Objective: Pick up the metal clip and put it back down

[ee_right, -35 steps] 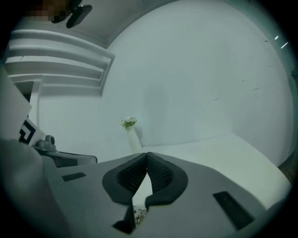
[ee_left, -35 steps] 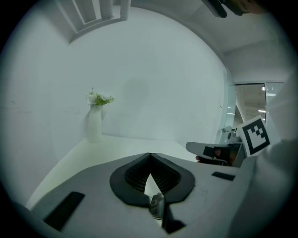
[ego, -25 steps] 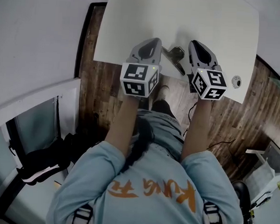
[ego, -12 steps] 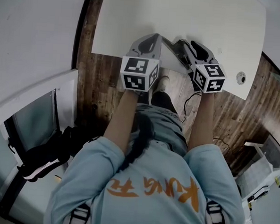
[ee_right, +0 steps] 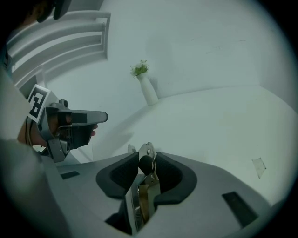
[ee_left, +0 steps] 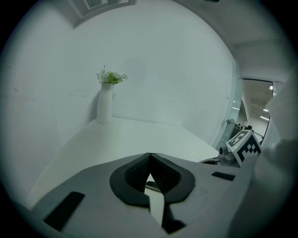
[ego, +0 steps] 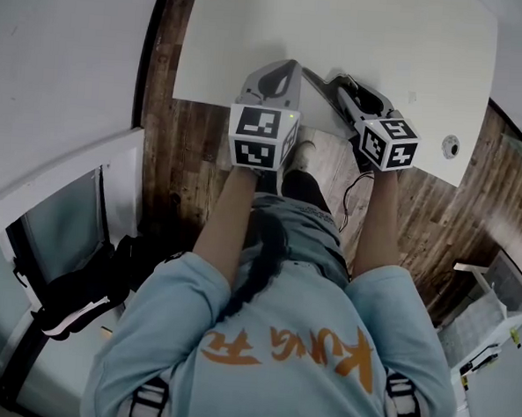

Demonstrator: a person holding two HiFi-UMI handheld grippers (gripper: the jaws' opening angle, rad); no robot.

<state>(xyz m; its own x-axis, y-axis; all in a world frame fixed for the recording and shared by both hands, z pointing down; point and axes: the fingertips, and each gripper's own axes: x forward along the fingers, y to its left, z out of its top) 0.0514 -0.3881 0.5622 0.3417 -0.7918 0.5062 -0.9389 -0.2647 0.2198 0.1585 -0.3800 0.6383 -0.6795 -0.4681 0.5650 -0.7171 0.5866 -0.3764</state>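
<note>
The metal clip [ee_right: 143, 197] stands on edge between the jaws of my right gripper [ee_right: 148, 157], its black barrel level with the pad tips. Those jaws have just been opening, and I see no pad pressing on the clip. From the head view, the right gripper [ego: 341, 83] covers most of the clip [ego: 326, 86] at the near edge of the white table [ego: 254, 27]. My left gripper [ego: 290, 68] sits just left of it, tip over the table edge. In its own view the left gripper [ee_left: 149, 155] is shut with nothing in it.
A white vase with a green sprig [ee_left: 105, 104] stands at the far side of the table against the wall. A small round object [ego: 449, 145] lies near the table's right corner. A small scrap [ee_right: 258, 165] lies on the table to the right. Wooden floor lies beneath the near edge.
Both grippers have come down towards the table edge. The right one opened its jaws and moved left over the clip, which lay free between the grippers a second ago.
</note>
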